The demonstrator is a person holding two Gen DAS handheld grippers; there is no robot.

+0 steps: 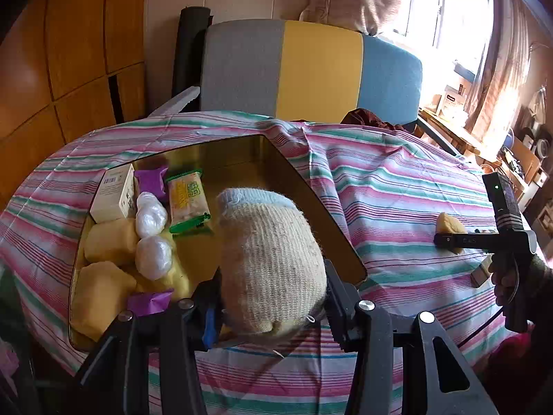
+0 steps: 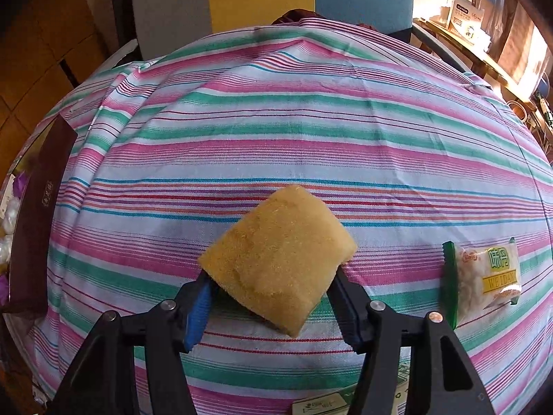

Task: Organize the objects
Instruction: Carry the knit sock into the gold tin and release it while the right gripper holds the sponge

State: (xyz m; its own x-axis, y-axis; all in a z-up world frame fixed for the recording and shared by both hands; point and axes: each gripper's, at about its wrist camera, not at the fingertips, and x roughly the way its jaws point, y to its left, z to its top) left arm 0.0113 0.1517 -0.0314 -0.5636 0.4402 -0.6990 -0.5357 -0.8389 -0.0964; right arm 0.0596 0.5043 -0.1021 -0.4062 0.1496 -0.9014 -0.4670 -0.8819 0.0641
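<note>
A rolled sock [image 1: 273, 263], soft and light, is gripped across its middle by the left gripper [image 1: 273, 297]; a squashy sponge [image 2: 276, 259] is clamped in the right gripper [image 2: 273, 297] jaws.

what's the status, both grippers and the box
Left gripper shut on sock over box. Right gripper around sponge. Nothing blocking.

Rolled sock [image 1: 269, 263]: coarse knit, matt. Tray [image 1: 242, 162]: glossy gold metal. Sponge [image 2: 280, 259]: porous, rough. Worktop cloth [image 2: 311, 131]: woven striped cotton. Snack packet [image 2: 484, 276], three o'clock: shiny plastic film.
</note>
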